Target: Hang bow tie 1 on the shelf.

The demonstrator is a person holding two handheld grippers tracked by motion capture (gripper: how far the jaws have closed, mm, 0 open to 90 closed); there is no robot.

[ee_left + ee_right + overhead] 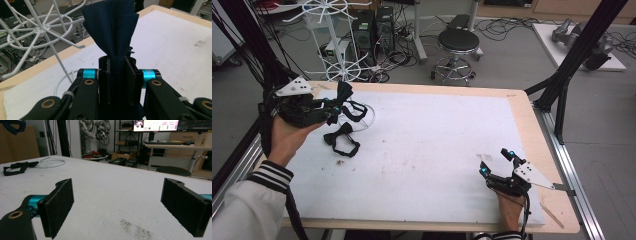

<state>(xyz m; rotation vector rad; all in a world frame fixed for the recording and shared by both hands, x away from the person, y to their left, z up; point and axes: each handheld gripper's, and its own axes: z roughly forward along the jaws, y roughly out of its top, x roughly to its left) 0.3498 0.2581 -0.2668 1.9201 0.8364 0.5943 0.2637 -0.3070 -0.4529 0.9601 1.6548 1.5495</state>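
I am holding one bow tie (111, 30) pinched in the left gripper (331, 106) beside the white rack (334, 42), not yet hung; a second tie (343, 140) is lying on the table (437, 135), right gripper (497, 162) resting spread.

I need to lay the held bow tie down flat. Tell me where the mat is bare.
Bare: the mat's middle, between the second bow tie and the right gripper, and its far right corner. Crowded: the far left corner, with the white rack's base ring and the left gripper.

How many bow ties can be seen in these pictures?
2. One bow tie is clamped in the left gripper, above the table's far left corner; the second bow tie lies on the white mat below it.
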